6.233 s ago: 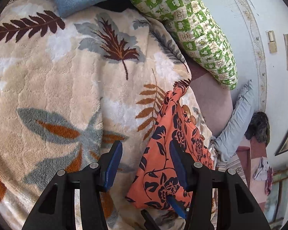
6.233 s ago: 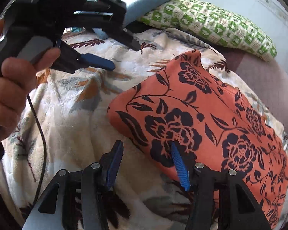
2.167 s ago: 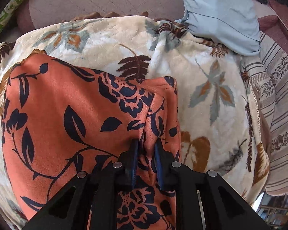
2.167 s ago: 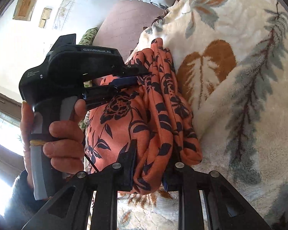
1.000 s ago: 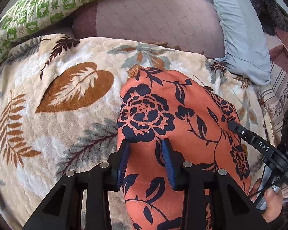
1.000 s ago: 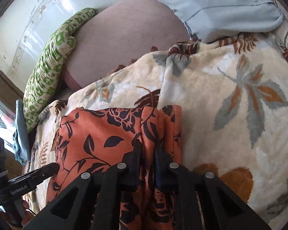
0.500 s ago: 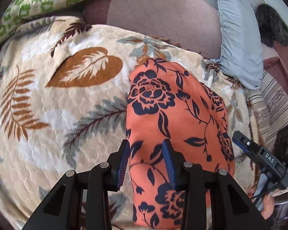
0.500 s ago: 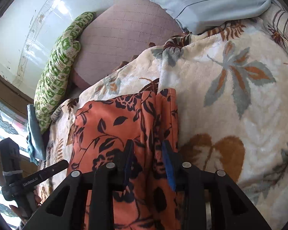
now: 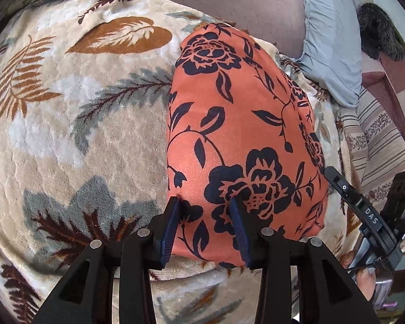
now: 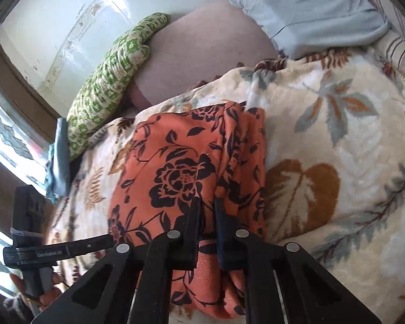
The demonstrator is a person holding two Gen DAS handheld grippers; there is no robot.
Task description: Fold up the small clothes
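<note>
The orange cloth with dark blue flowers lies folded in a long packet on the leaf-patterned blanket. My left gripper hovers over the packet's near left corner; its jaws are opening and nothing is pressed between the pads. In the right wrist view the orange cloth shows its layered fold edges on the right. My right gripper stands above it, shut, with only a thin slit between the pads and no fabric pinched. Each view catches the other tool at its edge: the right gripper and the left gripper.
A green checked pillow and a pale blue pillow lie at the far side, on a mauve quilted surface. A striped cloth hangs at the right. The leaf-patterned blanket spreads wide to the cloth's right.
My right gripper let go of the fold edges, opened, then shut above the cloth. My left gripper slid back along the packet to its near end.
</note>
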